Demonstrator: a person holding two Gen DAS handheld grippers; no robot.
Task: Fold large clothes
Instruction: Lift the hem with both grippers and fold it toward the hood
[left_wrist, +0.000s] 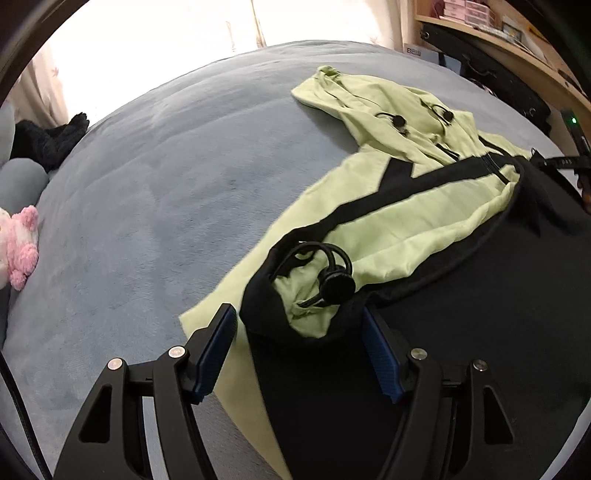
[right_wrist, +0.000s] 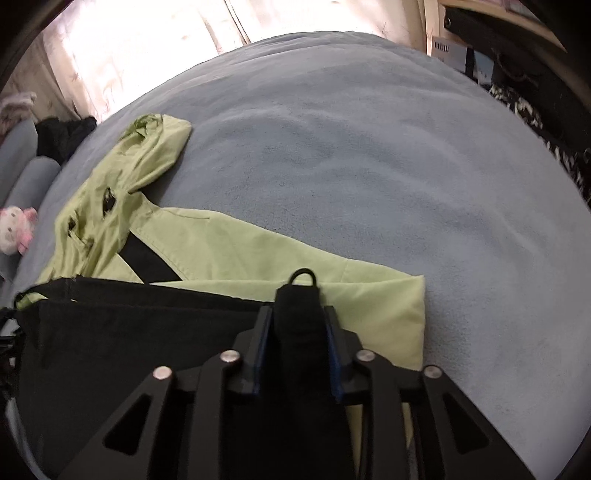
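Observation:
A light green jacket (left_wrist: 399, 221) with black panels lies spread on a grey-blue bed (left_wrist: 166, 184), its hood (left_wrist: 332, 92) at the far end. In the left wrist view a bunched black and green corner with a black cord toggle (left_wrist: 336, 284) sits between the blue pads of my left gripper (left_wrist: 297, 321); the jaws stand wide and the left pad is clear of the cloth. In the right wrist view my right gripper (right_wrist: 296, 314) is shut on a bunched black corner of the jacket (right_wrist: 221, 251), and a cord loop (right_wrist: 303, 275) pokes out past the fingertips.
A pink and white plush toy (left_wrist: 20, 243) and a black fuzzy item (left_wrist: 48, 140) lie at the bed's left side beside grey pillows. Bright curtains (right_wrist: 147, 44) hang behind the bed. A wooden shelf (left_wrist: 498, 37) with boxes stands at the right. Bare blanket (right_wrist: 369, 147) stretches right of the jacket.

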